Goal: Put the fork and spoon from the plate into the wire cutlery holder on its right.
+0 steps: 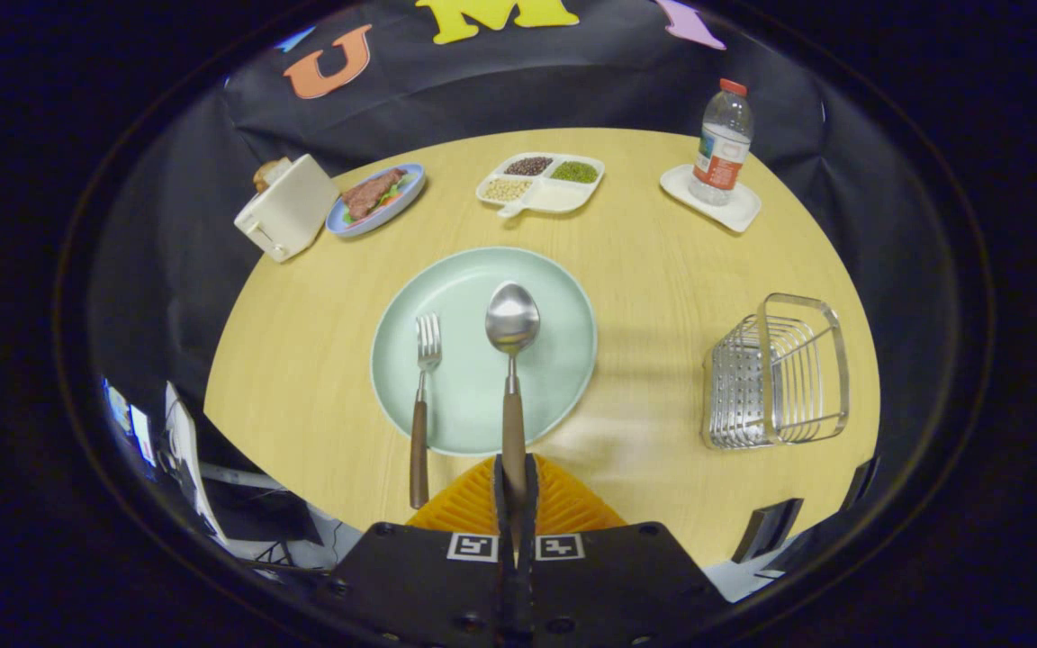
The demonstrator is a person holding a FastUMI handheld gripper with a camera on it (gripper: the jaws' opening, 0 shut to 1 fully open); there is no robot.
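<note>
The tool (515,481) is clenched on the spoon (512,378): both fingers press the end of its brown handle, and the bowl points away toward 12 o'clock over the pale green plate (563,306). Whether the bowl rests on the plate or is lifted off it I cannot tell. The fork (421,405) lies just beside the spoon at 9 o'clock, tines on the plate, handle overhanging the rim onto the tabletop (662,270). The wire cutlery holder (775,373) stands well apart at 3 o'clock from the plate.

The spoon looks stiff and light, though top-heavy: a polished metal bowl and neck on a slim handle. Held at the handle's far end, the bowl will likely want to droop or swing, so a firm pinch matters. The handle probably grips better than the slick steel. The fork looks built the same; its overhanging handle seems the natural place to take it.
</note>
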